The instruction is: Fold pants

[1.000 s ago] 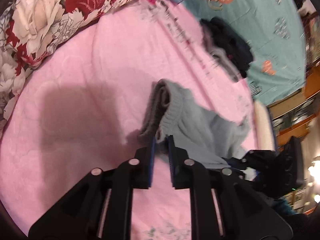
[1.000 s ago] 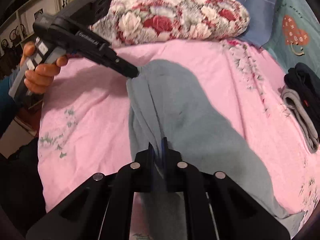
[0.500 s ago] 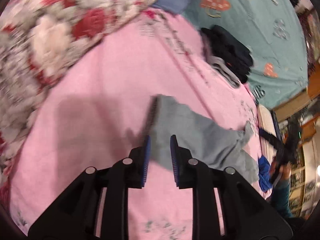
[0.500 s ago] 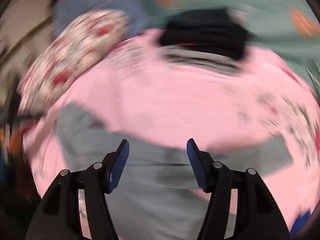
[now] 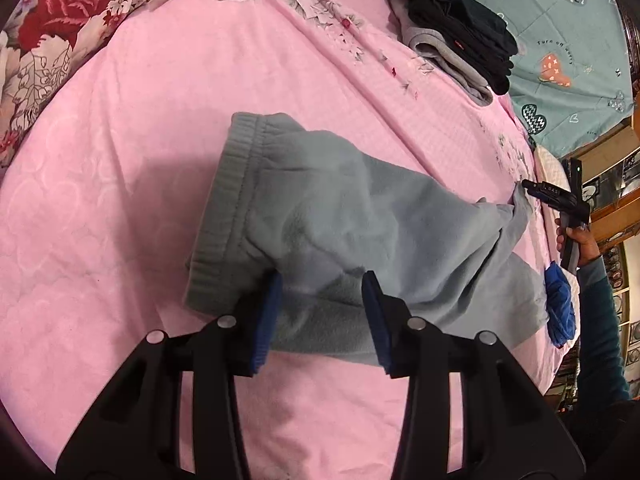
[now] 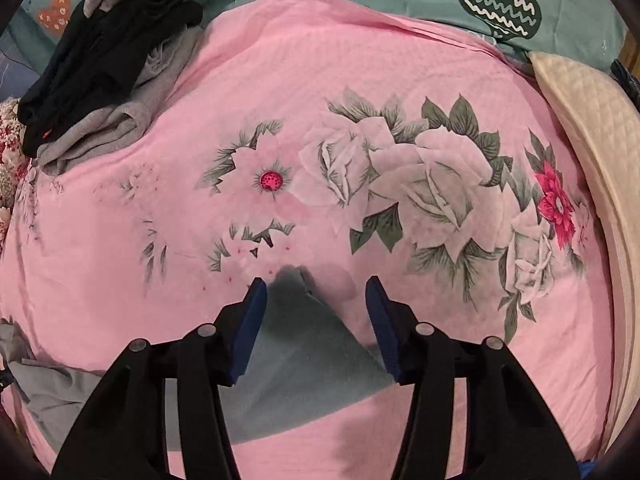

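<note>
The pants (image 5: 360, 216) lie spread across the pink bedspread (image 5: 140, 160), and they are the landmark here: the ribbed waistband (image 5: 224, 208) is at their left end, the legs run off to the right toward the edge of the bed. A second ago both grippers were pinched shut on the grey cloth and holding it up off the bed; now both have let go and the cloth rests flat under its own weight. The left gripper (image 5: 322, 320) stands with its blue pads wide apart, straddling the near edge of the pants just right of the waistband, with cloth between the pads but not squeezed. Beyond the pants, toward the far side of the bed, sits a stack of folded dark and grey clothes (image 5: 456, 32). At the right end of the pants the right gripper (image 6: 316, 320) is likewise spread open, a pointed corner of a leg (image 6: 296, 320) lying loose between its pads on the flowered part of the bedspread; in the left view a hand (image 5: 580, 240) holds that tool just off the hem. This reads as the garment having been laid out straight, so the likely next step is to re-grip one end and carry it over the other.
</note>
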